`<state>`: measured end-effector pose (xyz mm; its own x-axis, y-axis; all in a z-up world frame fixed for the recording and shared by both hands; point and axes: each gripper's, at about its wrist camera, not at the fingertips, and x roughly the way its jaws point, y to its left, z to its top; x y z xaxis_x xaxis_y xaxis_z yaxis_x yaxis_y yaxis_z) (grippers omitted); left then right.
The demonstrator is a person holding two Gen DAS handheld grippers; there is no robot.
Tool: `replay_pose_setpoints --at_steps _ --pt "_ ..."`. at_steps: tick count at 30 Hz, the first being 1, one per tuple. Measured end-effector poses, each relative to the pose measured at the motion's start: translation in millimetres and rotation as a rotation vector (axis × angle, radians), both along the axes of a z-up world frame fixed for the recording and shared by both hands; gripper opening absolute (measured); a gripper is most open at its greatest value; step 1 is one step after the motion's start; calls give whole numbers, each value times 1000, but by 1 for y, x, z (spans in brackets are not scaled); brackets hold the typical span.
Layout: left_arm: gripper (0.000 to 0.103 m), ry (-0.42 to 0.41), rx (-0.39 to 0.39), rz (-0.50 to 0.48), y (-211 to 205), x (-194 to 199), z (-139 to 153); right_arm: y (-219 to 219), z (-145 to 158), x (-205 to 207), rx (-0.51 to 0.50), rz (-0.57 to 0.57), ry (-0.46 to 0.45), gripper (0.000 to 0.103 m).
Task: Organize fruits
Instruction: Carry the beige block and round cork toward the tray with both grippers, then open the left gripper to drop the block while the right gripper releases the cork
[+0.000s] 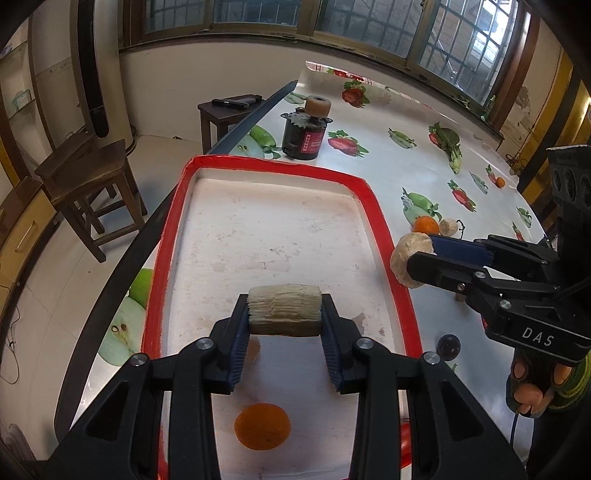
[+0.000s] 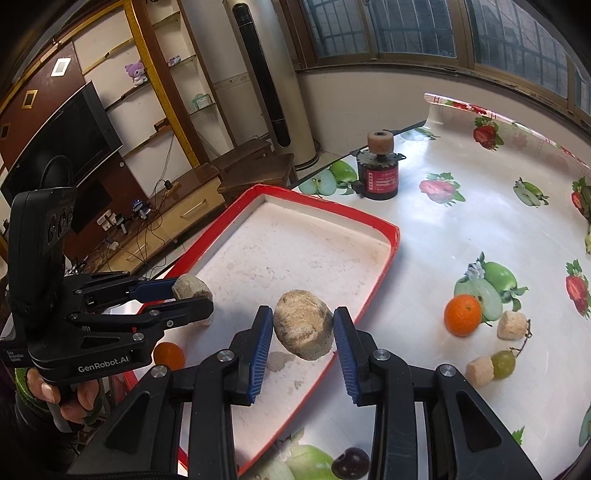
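Now left fingers [image 1: 248, 325] clamp pale cylinder [image 1: 283, 309]; right fingers [image 2: 263, 334] clamp beige lump [image 2: 302, 324] over tray rim [image 2: 373, 295].

Daylight from windows [image 1: 369, 22], glare on glossy tablecloth [image 2: 461, 229], sharp focus, strong fisheye bending, dark corner vignettes

The left gripper [image 1: 284, 314] clamped a pale fibrous chunk [image 1: 283, 309] above the red-rimmed tray [image 1: 373, 199]; an orange [image 1: 262, 425] lay inside; the right gripper [image 1: 421, 254] held another beige lump [image 1: 408, 260] beside the rim.
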<state>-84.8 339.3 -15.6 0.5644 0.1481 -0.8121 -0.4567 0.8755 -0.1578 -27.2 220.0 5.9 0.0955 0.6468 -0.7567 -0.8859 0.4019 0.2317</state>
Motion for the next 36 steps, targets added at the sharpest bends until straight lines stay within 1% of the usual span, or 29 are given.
replay_pose_setpoints --at_steps 7,12,15,20,23,29,32,33,34,36 --pt "33 10 -16 29 14 1 -6 17 -6 -1 -9 17 10 35" --pt "33 25 -24 47 27 9 -11 32 -14 1 -24 27 16 35" --pt "34 44 -25 57 32 16 -16 41 -24 3 -43 33 26 35" --pt "34 89 -53 73 41 24 -30 50 -38 7 -67 45 43 35" --pt "34 110 -65 76 42 25 -37 54 -44 8 -76 55 51 35" --pt "34 120 -43 82 39 26 -38 58 -52 9 -90 63 58 35" --pt "34 130 -50 93 39 25 -37 56 -51 10 -86 61 60 35" --pt "38 130 -52 95 39 24 -36 55 -49 10 -80 59 58 36" --pt "47 125 -52 98 38 23 -34 53 -46 10 -73 57 53 36" --pt "57 106 -35 105 35 18 -28 47 -38 9 -57 54 49 36"
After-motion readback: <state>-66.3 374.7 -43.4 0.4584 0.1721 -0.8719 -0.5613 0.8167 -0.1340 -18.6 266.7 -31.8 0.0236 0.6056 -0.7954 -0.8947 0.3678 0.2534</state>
